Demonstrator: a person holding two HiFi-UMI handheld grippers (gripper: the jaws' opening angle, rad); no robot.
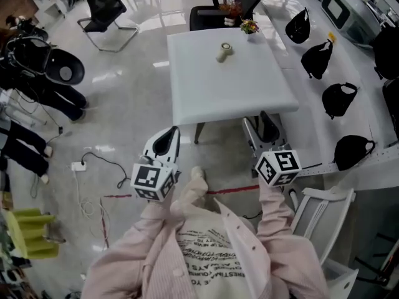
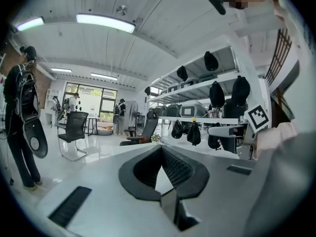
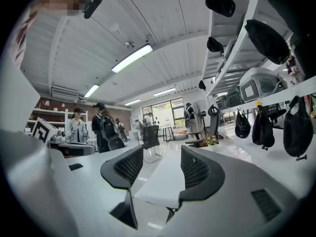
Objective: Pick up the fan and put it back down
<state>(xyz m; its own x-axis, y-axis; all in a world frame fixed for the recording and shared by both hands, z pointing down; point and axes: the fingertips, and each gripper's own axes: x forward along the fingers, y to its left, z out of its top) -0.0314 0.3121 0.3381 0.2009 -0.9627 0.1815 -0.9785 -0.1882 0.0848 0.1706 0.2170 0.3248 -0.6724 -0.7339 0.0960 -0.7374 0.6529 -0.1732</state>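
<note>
My left claw (image 2: 160, 148) is pinched shut on nothing, my right claw (image 3: 162, 154) parted and empty; the fan (image 1: 224, 51) lies on the table (image 1: 249, 95) well ahead of both.

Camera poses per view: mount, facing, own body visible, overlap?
Head view: on the head, steeply down at white table; sleeves, left hand-held gripper, right hand-held gripper show.
Left gripper view: on the left one, faces across room; jaws shut.
Right gripper view: on the right one, faces the table; jaws apart.
Shared: table, in head and right gripper views.
</note>
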